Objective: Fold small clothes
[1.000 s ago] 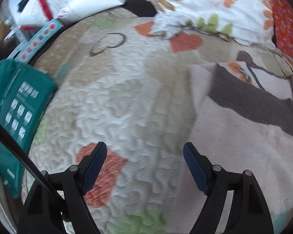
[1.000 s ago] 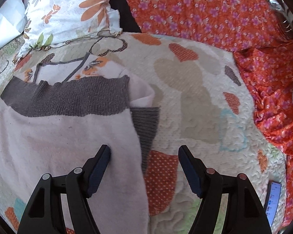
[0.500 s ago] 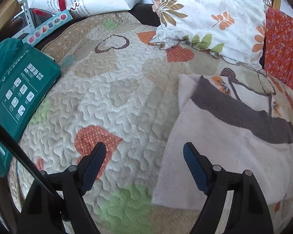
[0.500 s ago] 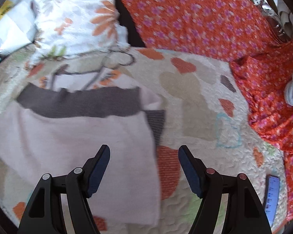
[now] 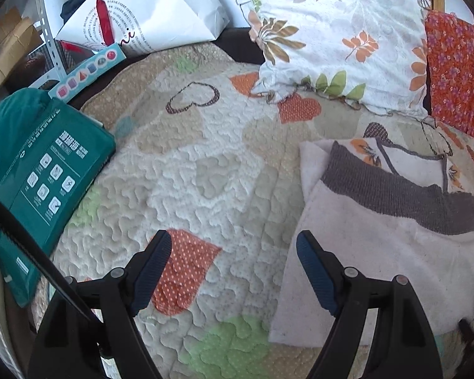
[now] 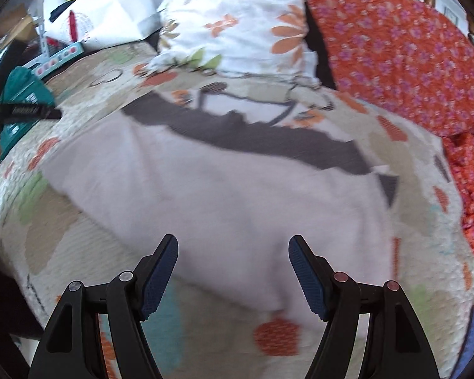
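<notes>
Your right gripper [image 6: 233,271] has just slid across the bed [image 5: 205,164], so the pink top [image 6: 224,195] that was off to one side now lies spread right in front of it, which looks like you are lining up for the next fold. Both pairs of fingers are wide apart and hold nothing, and your left gripper [image 5: 230,271] hangs over bare quilt with the top's edge just beside one finger. Only the left view shows the green box [image 5: 41,170] sharply; the right view is blurry but shows the whole top.
</notes>
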Demonstrator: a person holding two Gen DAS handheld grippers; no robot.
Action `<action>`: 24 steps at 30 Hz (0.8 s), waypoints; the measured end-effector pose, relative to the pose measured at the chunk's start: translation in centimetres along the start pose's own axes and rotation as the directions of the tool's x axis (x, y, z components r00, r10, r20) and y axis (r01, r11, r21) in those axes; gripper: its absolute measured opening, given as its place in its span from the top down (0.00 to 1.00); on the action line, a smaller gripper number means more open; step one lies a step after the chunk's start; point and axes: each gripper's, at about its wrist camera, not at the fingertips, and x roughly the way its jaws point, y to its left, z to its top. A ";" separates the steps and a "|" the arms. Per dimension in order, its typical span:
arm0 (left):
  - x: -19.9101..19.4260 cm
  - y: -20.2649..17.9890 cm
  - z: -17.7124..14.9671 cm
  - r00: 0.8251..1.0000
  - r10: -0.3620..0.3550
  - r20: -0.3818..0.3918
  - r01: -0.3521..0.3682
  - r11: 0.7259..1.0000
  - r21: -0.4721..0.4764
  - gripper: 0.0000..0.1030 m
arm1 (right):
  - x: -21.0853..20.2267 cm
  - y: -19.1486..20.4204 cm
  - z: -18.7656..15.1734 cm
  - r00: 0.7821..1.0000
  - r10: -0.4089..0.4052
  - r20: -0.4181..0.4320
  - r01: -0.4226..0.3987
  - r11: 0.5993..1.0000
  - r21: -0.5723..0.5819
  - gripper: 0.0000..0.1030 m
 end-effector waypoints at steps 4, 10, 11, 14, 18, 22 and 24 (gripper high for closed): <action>0.2 0.3 0.3 1.000 -0.004 0.004 0.004 1.000 -0.003 0.22 | 0.9 1.9 -1.0 1.000 0.008 -0.014 -0.008 1.000 -0.029 0.26; 0.9 0.3 0.1 1.000 -0.003 -0.012 0.003 1.000 -0.016 0.22 | 1.5 3.1 -1.4 1.000 0.015 -0.020 -0.016 0.997 -0.070 0.25; 1.0 0.2 0.1 1.000 0.000 -0.015 0.000 1.000 -0.016 0.22 | 1.6 3.0 -1.4 1.000 0.019 -0.021 -0.020 0.998 -0.066 0.25; 1.6 -0.4 0.0 1.000 0.001 -0.031 -0.001 1.000 -0.012 0.22 | 1.6 2.5 -1.6 0.999 0.026 -0.024 -0.028 0.998 -0.058 0.25; 2.0 -1.5 0.0 0.999 0.000 -0.039 0.000 1.000 0.010 0.22 | 1.8 2.2 -1.6 0.999 0.036 -0.030 -0.038 0.998 -0.052 0.25; 2.5 -2.5 0.0 0.999 -0.005 -0.051 0.006 0.999 0.034 0.22 | 1.8 2.2 -1.5 0.999 0.043 -0.030 -0.044 0.997 -0.058 0.25; 2.9 -3.0 0.0 0.998 -0.006 -0.058 0.008 0.999 0.045 0.22 | 1.7 2.2 -1.5 0.998 0.046 -0.030 -0.048 0.997 -0.059 0.25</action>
